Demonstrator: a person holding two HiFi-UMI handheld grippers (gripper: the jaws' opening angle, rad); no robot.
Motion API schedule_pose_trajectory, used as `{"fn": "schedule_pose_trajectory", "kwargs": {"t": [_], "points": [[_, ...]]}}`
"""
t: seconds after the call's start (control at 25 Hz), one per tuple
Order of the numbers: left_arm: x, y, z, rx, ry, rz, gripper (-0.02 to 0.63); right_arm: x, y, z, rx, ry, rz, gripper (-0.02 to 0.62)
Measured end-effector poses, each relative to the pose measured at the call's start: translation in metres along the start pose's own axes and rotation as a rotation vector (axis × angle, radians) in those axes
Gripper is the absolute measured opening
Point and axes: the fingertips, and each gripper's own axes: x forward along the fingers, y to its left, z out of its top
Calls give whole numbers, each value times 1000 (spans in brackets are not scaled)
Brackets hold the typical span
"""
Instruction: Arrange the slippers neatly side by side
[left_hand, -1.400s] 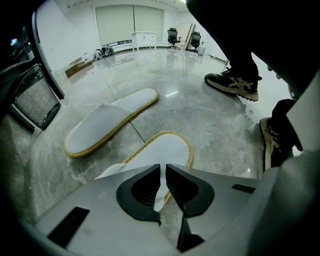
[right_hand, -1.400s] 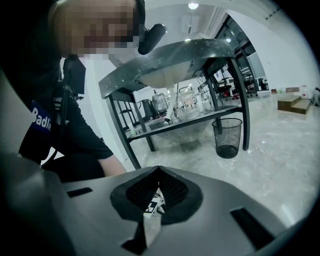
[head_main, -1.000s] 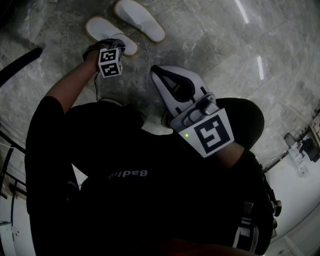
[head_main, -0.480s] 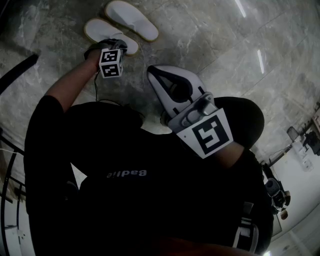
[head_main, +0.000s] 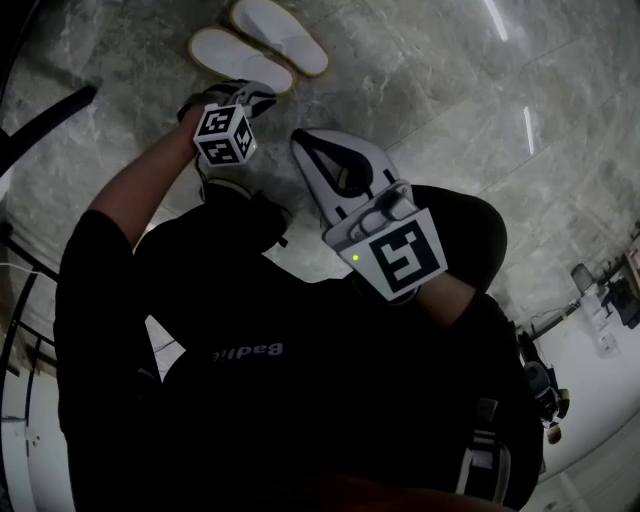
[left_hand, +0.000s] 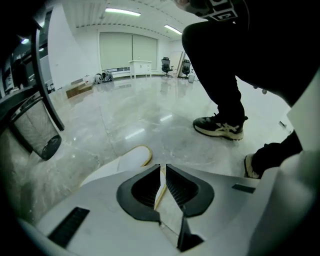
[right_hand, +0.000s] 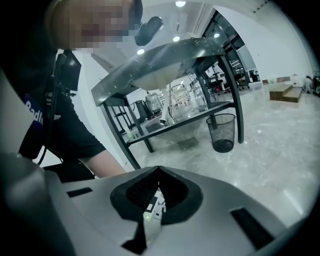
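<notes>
- Two flat white slippers with tan edging lie on the glossy grey marbled stone floor (head_main: 430, 90), at the top of the head view; the nearer slipper (head_main: 241, 59) and the farther slipper (head_main: 279, 36) sit side by side and just apart
- Their long axes run parallel, from upper left to lower right in the head view; which end is toe and which is heel I cannot tell
- A second ago the left gripper (left_hand: 160, 167) overlapped the nearer slipper's lower-right end; now it has drawn back toward the person and is clear of that slipper; the pair keep the same lie relative to one another
- The left gripper's jaws meet tip to tip with nothing between them; the nearer slipper's rounded end shows on the floor just beyond them
- The right gripper (right_hand: 159, 170) is held above bare floor, well short of the slippers, much as before; its jaws are also closed together and empty
- Count: two slippers, two grippers, one black wire waste bin (right_hand: 222, 132) beside a glass-topped table (right_hand: 165, 60)
</notes>
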Motion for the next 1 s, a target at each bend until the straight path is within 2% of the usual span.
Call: {"fn": "schedule_pose_trajectory", "kwargs": {"t": [0.12,0.28,0.52,0.64,0.76,1.0], "points": [[-47,-3,23,-75,-16,61,38,-22,17,31,8,-7,-16,0],[-134,-15,54,-173,15,142,38,-67,49,105,28,-34,-27,0],[-280,-67,121,-380,111,176,38,-163,109,229,22,-4,-6,0],[-346,-82,148,-519,148,228,38,-202,134,280,-2,23,4,0],[-400,-96,176,-660,127,295,38,-230,152,323,-39,28,7,0],[-483,-133,226,-794,80,366,38,-273,188,391,-60,53,-18,0]]}}
